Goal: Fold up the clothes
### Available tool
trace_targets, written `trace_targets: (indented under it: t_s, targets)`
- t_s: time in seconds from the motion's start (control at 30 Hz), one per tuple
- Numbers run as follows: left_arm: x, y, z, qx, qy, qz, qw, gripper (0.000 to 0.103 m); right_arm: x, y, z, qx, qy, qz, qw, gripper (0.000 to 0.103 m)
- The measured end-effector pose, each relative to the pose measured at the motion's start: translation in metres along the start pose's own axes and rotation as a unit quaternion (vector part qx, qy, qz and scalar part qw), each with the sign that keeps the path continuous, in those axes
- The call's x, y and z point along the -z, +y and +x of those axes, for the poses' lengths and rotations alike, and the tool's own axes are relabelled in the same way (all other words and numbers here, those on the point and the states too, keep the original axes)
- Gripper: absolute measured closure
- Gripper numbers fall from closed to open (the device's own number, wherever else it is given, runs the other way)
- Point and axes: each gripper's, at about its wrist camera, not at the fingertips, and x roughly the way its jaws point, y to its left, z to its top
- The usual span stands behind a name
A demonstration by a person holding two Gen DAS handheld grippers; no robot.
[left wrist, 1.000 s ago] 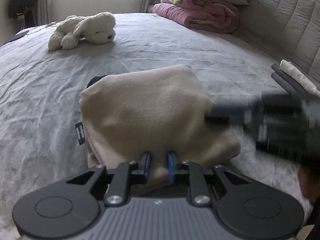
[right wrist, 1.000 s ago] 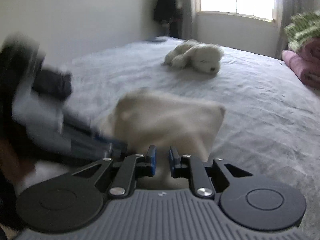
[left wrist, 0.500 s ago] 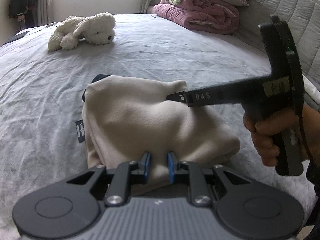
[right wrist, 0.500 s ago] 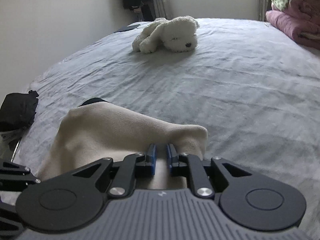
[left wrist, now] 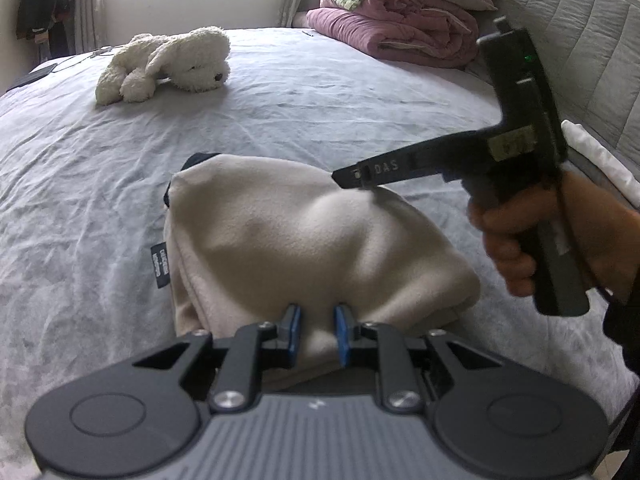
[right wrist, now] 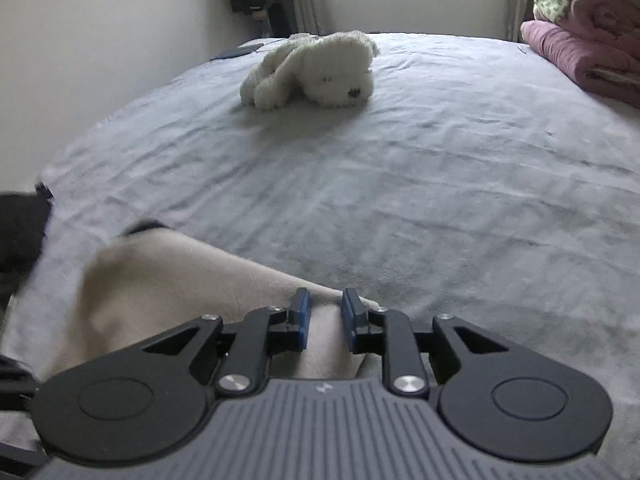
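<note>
Fingers of my right gripper [right wrist: 323, 314] are opening over the beige garment's [left wrist: 304, 240] corner after carrying it across; left gripper [left wrist: 317, 327] stays clamped on the lower-centre edge: fold laid.

Two close, down-tilted wrist views, sharing bed [left wrist: 120, 184] and plush dog [right wrist: 316, 70]

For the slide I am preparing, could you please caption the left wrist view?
Left tongs grip the folded beige garment on the grey bed; right tongs open at its far corner.
</note>
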Motion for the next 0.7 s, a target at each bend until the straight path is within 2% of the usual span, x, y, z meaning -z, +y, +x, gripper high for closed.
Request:
trace_targets:
  t_s: [0.07, 0.23, 0.43, 0.57, 0.7]
  targets:
    - [0.000, -0.001, 0.000, -0.001, 0.000, 0.001, 1.0000, 0.084, -0.001, -0.005, 0.000, -0.006, 0.005, 0.019, 1.000, 0.080]
    - [0.000, -0.001, -0.001, 0.000, 0.001, 0.000, 1.0000, 0.084, -0.009, -0.006, -0.006, -0.010, 0.013, 0.018, 1.000, 0.080]
    - [0.000, 0.001, -0.001, 0.004, 0.004, -0.002, 1.0000, 0.084, -0.030, 0.034, -0.022, -0.075, -0.003, -0.029, 0.997, 0.079]
    - [0.000, 0.001, -0.001, 0.004, 0.003, -0.002, 1.0000, 0.084, -0.029, 0.076, -0.001, -0.089, 0.027, -0.109, 0.990, 0.079]
    - [0.000, 0.004, -0.001, 0.004, 0.003, -0.005, 1.0000, 0.084, -0.027, 0.078, 0.026, -0.080, 0.053, -0.110, 0.989, 0.079]
